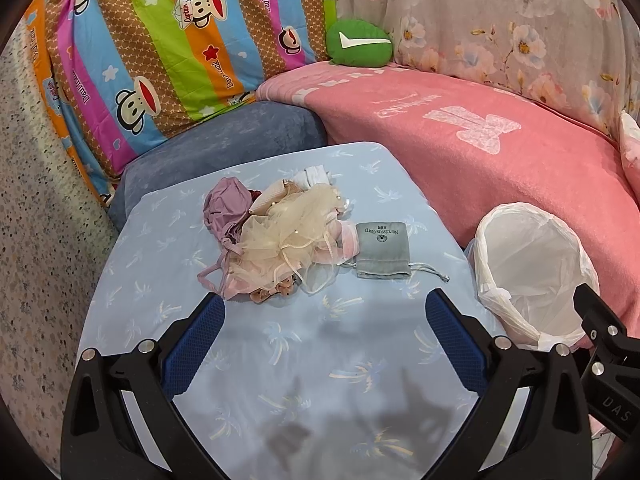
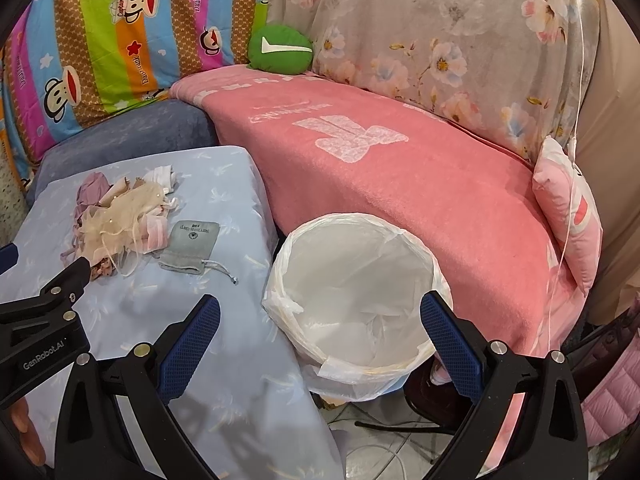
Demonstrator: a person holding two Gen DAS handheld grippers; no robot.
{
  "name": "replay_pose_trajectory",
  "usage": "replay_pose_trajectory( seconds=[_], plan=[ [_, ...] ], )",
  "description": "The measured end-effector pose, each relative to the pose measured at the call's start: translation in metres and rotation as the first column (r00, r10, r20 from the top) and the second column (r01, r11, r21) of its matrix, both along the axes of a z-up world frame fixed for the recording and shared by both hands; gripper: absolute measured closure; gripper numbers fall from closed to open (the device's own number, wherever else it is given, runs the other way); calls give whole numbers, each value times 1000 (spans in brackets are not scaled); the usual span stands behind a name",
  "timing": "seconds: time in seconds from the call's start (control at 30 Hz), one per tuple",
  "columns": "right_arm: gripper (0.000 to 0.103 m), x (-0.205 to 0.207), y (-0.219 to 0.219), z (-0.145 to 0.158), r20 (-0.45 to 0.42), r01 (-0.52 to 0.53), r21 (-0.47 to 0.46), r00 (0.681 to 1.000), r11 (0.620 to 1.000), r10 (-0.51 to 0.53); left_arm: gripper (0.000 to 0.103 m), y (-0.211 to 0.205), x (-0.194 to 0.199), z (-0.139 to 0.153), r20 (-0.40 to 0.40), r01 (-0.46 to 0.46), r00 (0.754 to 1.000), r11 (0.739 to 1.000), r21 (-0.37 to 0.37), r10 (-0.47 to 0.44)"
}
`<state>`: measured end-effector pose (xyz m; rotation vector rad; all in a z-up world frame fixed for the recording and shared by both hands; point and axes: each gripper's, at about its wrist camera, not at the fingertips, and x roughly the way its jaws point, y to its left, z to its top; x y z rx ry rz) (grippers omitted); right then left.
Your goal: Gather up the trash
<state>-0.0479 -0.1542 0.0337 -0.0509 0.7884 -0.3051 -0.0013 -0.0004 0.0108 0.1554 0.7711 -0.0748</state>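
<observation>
With both your left gripper (image 1: pixel 324 312) and right gripper (image 2: pixel 320 316) wide open and empty, pinch the soft, probably featherlight tulle pile (image 1: pixel 276 240) mid-table at its bunched centre, beside the lined bin (image 2: pixel 360 304).

Left gripper (image 1: pixel 324 308), lower centre of its frame: jaws spread wide, nothing between them. Right gripper (image 2: pixel 320 312), lower centre of its frame: likewise spread wide and holding nothing.
</observation>
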Motion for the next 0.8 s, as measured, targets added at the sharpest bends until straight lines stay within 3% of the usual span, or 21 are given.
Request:
replay_pose_trajectory(
  seconds=[0.8],
  plan=[
    [6, -1, 0, 1, 5, 2, -1, 1000, 1000, -2, 7, 1, -1, 0, 5, 1, 1000, 1000, -5, -1]
  ],
)
